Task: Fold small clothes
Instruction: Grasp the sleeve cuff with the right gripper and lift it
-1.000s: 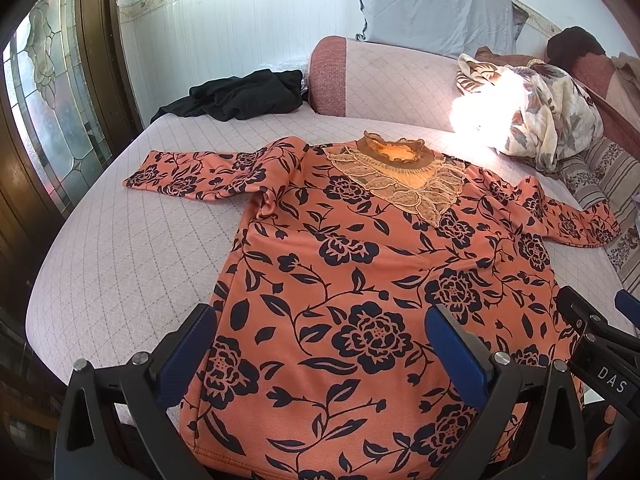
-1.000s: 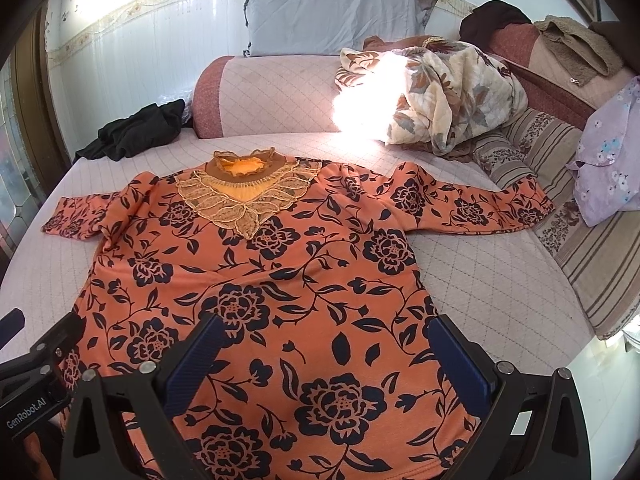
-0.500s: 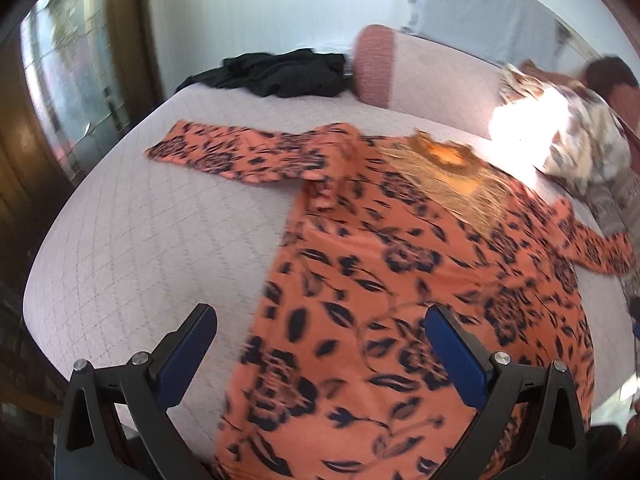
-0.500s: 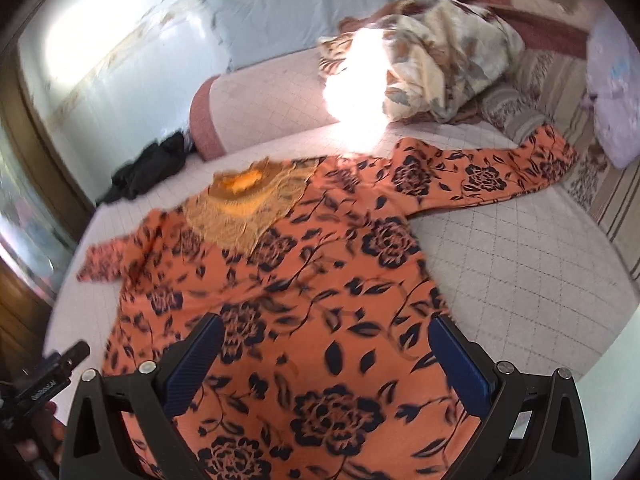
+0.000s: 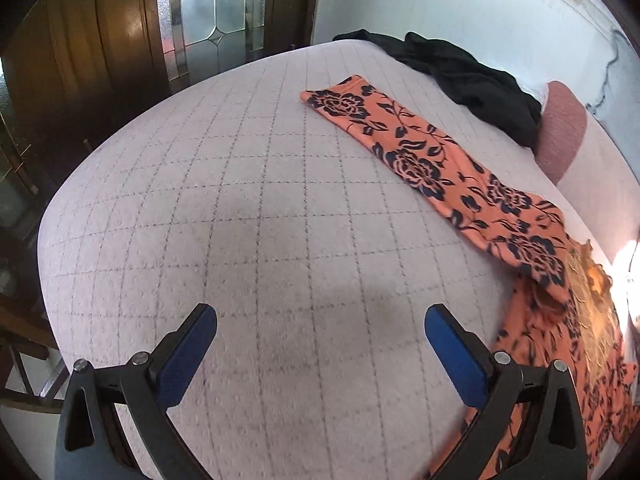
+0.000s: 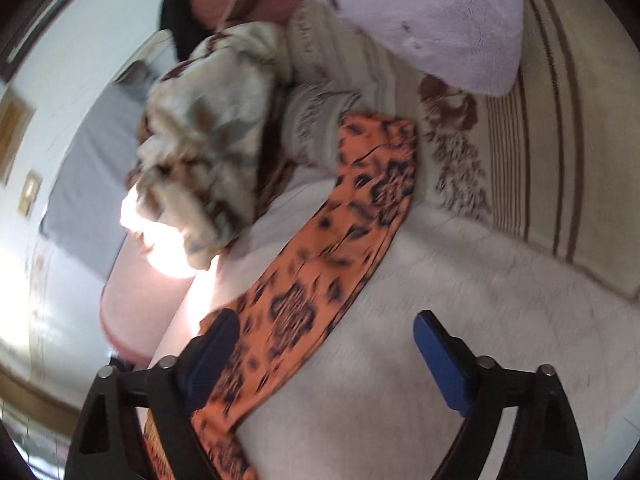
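Note:
An orange top with dark flowers lies spread flat on the quilted bed. In the left wrist view its left sleeve (image 5: pixel 420 160) runs from the upper middle down to the body at the right edge. My left gripper (image 5: pixel 320 344) is open and empty, above bare bed cover, left of the body of the top. In the right wrist view the other sleeve (image 6: pixel 344 236) runs up to a cuff resting on a striped cushion. My right gripper (image 6: pixel 324 344) is open and empty, over the sleeve's lower part.
A black garment (image 5: pixel 472 76) lies at the far side of the bed (image 5: pixel 240 240) near a pink bolster (image 5: pixel 560 136). A wooden door with glass panels (image 5: pixel 200 12) stands beyond the bed's left edge. A floral blanket (image 6: pixel 212 136), striped cushion (image 6: pixel 540 140) and lilac cloth (image 6: pixel 432 12) crowd the right side.
Both grippers have swung outward from the body of the top: the left one toward the left sleeve, the right one toward the right sleeve. Both stayed open. The top has not moved.

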The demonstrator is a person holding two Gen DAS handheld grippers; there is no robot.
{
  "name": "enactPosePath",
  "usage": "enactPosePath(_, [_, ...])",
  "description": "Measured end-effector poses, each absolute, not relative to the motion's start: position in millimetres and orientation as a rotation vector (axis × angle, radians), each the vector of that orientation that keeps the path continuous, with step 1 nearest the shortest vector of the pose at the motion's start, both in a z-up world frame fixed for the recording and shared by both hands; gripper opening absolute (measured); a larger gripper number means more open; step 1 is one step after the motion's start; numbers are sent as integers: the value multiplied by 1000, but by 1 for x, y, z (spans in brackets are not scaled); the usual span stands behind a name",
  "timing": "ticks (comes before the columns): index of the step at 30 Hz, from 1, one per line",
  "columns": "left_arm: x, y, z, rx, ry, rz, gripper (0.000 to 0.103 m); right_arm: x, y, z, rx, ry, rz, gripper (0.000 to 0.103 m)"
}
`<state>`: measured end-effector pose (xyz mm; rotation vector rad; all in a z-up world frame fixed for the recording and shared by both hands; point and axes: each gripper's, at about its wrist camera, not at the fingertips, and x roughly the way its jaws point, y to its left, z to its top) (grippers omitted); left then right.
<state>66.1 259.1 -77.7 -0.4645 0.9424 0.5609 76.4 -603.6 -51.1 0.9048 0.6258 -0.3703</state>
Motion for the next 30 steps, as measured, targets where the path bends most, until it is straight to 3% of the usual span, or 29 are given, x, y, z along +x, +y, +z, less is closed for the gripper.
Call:
enactPosePath(3, [70, 266, -102, -500, 1012, 546, 103, 106, -637, -61, 904, 630, -416, 78])
enactPosePath(9, [66, 272, -102, -550, 966, 562, 103, 151, -670, -89, 896, 672, -508, 73])
enactPosePath(15, [62, 270, -102, -522, 951, 575, 103, 178, -682, -113, 891, 703, -572, 51])
enactPosePath(16, [66, 269, -103, -507, 960, 578, 103, 182, -685, -114, 890, 708, -583, 40])
enactPosePath(17, [67, 268, -103, -492, 969, 580, 103, 187, -689, -114, 883, 721, -586, 20])
enactPosePath(18, [68, 267, -104, -480, 974, 582, 103, 191, -691, -114, 877, 729, -571, 9])
enactPosePath(19, [70, 267, -104, -473, 977, 583, 103, 195, -691, -108, 852, 727, -558, 6])
enactPosePath(24, [71, 269, -102, -488, 970, 583, 103, 203, -656, -39, 663, 611, -482, 6])
enactPosePath(30, [61, 277, -97, -588, 930, 542, 103, 205, -526, 99, 400, 404, -195, 6])
